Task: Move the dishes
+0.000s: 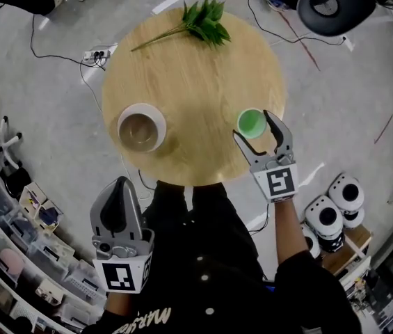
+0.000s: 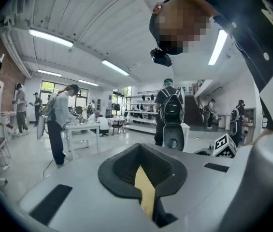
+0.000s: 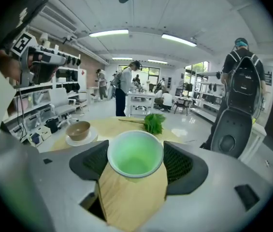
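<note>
The left gripper (image 1: 119, 186) is being held close to the body, short of the worktop (image 1: 196, 89), its jaws together on nothing. At the near edge, the green cup (image 3: 135, 154) is being flanked by the right gripper's (image 1: 253, 126) wide-spread jaws. Probably light, stiff and slick, it is best being squeezed gently below the rim. Farther off, the brown bowl (image 1: 140, 126) is sitting on its saucer (image 1: 160, 139), probably breakable.

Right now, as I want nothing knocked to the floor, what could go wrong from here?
1. The right gripper has its fingers open around the green cup; closing off-centre might tip it.
2. The cup stands fairly near the table's rim, so a shove might send it off.
3. The brown bowl only rests on its saucer and might slide when moved.
</note>
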